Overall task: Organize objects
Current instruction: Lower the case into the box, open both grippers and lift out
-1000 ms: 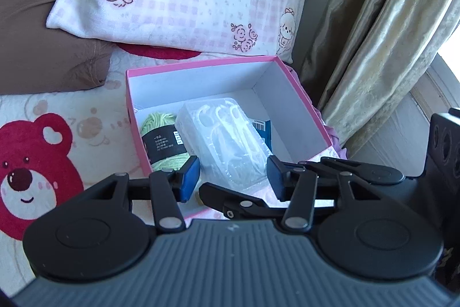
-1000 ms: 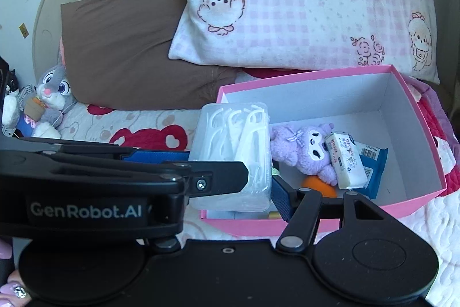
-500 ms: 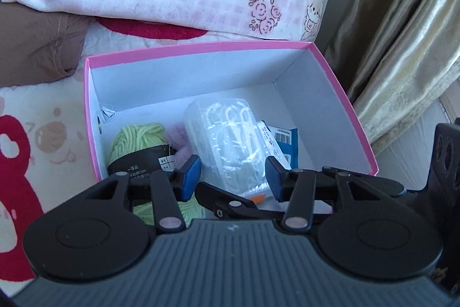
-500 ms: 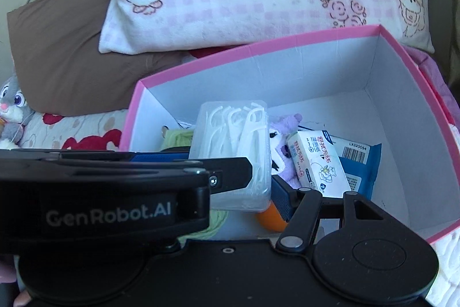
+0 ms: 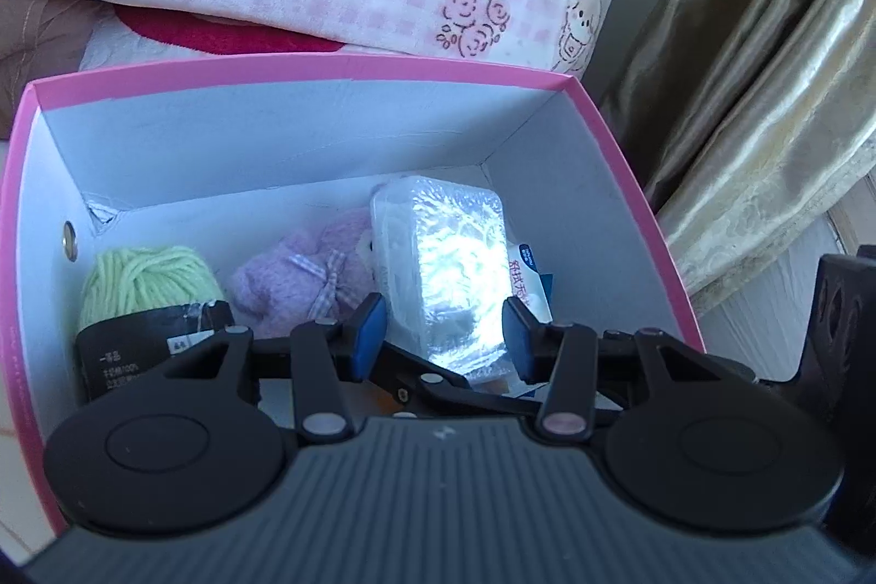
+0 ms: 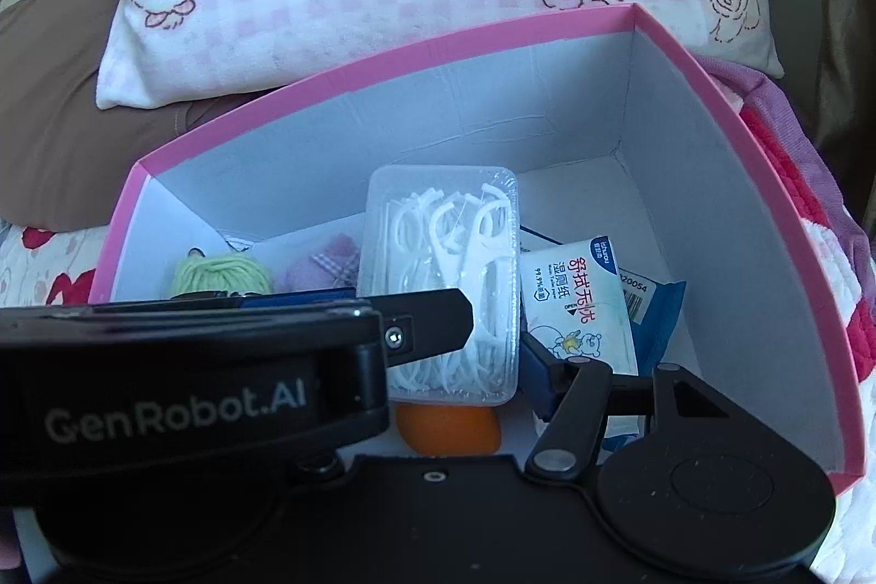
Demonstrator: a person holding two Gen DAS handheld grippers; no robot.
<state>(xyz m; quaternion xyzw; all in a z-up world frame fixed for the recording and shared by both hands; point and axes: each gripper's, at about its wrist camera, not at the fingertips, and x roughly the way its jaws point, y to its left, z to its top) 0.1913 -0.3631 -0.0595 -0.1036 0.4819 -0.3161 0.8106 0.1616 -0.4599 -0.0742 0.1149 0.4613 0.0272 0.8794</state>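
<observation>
ITEM: clear floss-pick box point(image 6: 438, 266), in transit.
CHANGE vs. earlier frame: both grippers and the floss-pick box have gone down. It was over the near rim of the pink box point(image 5: 328, 67) and now hangs inside, between the walls and above the contents.
R gripper point(image 6: 493, 337): jaws about half open, clamped on the floss-pick box at its near end. Far end sticks out, unsupported.
L gripper point(image 5: 443, 332): jaws fairly narrow and closing. Floss-pick box shows in the gap but seems to lie beyond the pads; no pressing seen. Holds nothing, as far as visible.
CONTENTS below: green yarn point(image 5: 145, 277) at left, purple plush point(image 5: 306, 272) at mid, wipes pack point(image 6: 575, 299) on a blue pack point(image 6: 657, 305) at right, orange item point(image 6: 449, 428) under the near end.
RISKS (judgement):
- Uneven bed. If let go here, item prob. lands half on plush, half on wipes pack, then tips or slides on its side.
- End-only grip on smooth plastic: may pivot or slip before it is set down.
- Grippers crowd each other. L pads closing next to R finger may knock it or nip the item's wall.
- Glare on lid in L view hides its edges.
</observation>
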